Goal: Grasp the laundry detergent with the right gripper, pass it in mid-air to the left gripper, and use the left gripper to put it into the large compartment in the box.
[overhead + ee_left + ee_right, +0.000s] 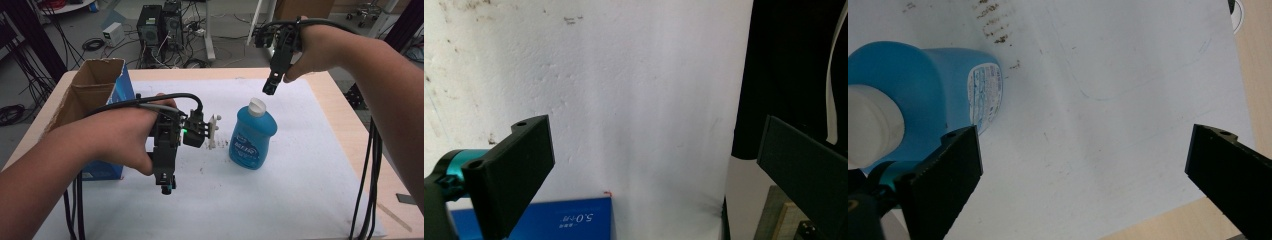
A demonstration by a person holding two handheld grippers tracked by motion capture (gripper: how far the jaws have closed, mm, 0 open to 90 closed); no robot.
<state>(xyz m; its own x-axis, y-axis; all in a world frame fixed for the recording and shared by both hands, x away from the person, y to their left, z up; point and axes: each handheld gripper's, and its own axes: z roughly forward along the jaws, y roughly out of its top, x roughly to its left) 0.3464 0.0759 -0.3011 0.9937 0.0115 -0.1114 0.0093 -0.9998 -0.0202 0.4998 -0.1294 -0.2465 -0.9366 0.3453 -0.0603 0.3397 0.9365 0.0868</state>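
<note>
While both grippers are held wide open and empty, the blue bottle [253,135] is found upright on the white mat [300,190], its long axis vertical. The right gripper [269,89] is poised just above and behind the white cap [257,106]; the left gripper [166,189] is kept farther off, beside the cardboard box [95,85].

A light wooden table [345,125] carries a white sheet [300,180]; on the sheet stand a blue bottle [252,135] and a cardboard box [95,95].

Lab: PC towers [160,25], floor cables [92,44] behind table [345,130]
</note>
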